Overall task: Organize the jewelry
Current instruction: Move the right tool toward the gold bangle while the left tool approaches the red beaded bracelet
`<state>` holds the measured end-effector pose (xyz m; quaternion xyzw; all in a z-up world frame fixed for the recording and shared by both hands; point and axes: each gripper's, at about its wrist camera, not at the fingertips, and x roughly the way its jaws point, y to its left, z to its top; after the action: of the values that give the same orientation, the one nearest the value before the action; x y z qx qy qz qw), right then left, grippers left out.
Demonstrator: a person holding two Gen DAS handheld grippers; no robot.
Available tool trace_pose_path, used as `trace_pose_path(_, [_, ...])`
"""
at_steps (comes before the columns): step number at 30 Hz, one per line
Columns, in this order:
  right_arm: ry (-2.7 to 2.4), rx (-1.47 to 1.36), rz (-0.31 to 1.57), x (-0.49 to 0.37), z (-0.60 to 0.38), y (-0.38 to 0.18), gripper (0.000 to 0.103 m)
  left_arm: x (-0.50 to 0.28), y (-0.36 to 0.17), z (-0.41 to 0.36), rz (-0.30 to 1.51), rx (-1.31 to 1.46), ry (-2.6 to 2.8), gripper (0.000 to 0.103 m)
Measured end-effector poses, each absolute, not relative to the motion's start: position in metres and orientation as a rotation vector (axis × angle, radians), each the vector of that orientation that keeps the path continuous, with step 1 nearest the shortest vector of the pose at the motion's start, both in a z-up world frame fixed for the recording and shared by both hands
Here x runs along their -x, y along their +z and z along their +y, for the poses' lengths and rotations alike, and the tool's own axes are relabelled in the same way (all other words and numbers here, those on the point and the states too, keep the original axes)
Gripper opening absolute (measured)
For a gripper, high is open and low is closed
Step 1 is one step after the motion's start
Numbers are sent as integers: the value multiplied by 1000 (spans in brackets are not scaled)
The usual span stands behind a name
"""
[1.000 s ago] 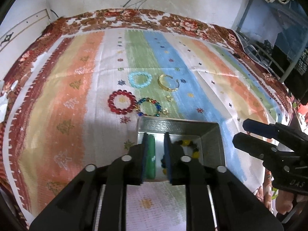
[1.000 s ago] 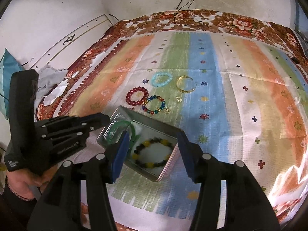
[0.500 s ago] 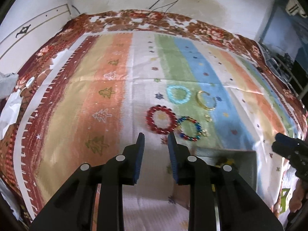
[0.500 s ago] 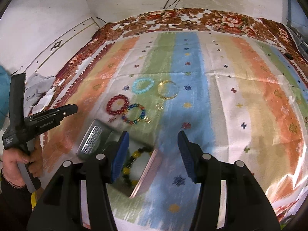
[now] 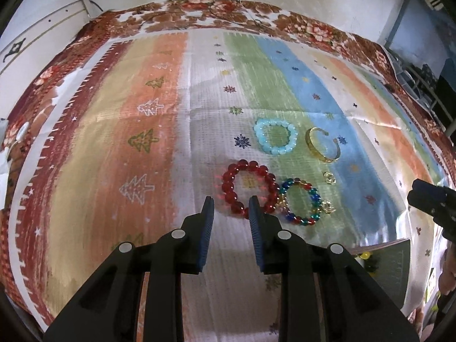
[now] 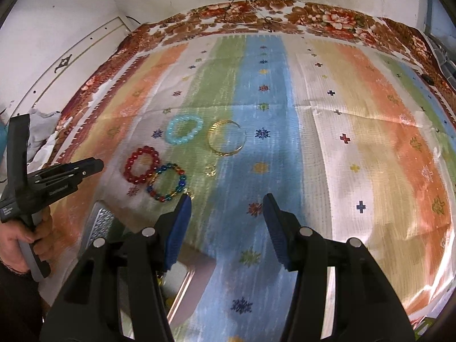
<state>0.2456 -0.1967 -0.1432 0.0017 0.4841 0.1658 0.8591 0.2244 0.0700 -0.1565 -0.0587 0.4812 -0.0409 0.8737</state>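
On the striped cloth lie a red bead bracelet (image 5: 249, 191), a multicolour bead bracelet (image 5: 302, 203), a light blue bead bracelet (image 5: 276, 139), a gold bangle (image 5: 323, 145) and small gold earrings (image 5: 329, 177). They also show in the right wrist view: red bracelet (image 6: 142, 164), multicolour bracelet (image 6: 168, 182), blue bracelet (image 6: 184, 129), bangle (image 6: 226, 138). My left gripper (image 5: 229, 208) is open and empty, just short of the red bracelet. My right gripper (image 6: 225, 208) is open wide and empty, right of the multicolour bracelet. The metal tray (image 6: 99, 225) sits low, mostly hidden behind the right gripper.
The tray's corner (image 5: 393, 259) with a yellow-and-black bead bracelet (image 5: 366, 256) shows at the lower right of the left wrist view. The left gripper's body (image 6: 57, 182) and hand are at the left in the right wrist view. Floral blanket edges border the cloth.
My left gripper left the green bangle in the tray, lifted out and moved forward towards the red bracelet, opening slightly. My right gripper moved forward past the tray, staying open.
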Motion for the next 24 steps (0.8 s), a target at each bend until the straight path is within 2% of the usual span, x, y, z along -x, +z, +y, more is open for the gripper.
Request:
trace_pose_path(8, [344, 16, 1048, -260, -192, -156, 52, -237, -180, 77, 1058, 184, -97, 27])
trace_pose_path(24, [361, 25, 1076, -291, -185, -173, 52, -253, -187, 68, 1068, 125, -136, 29])
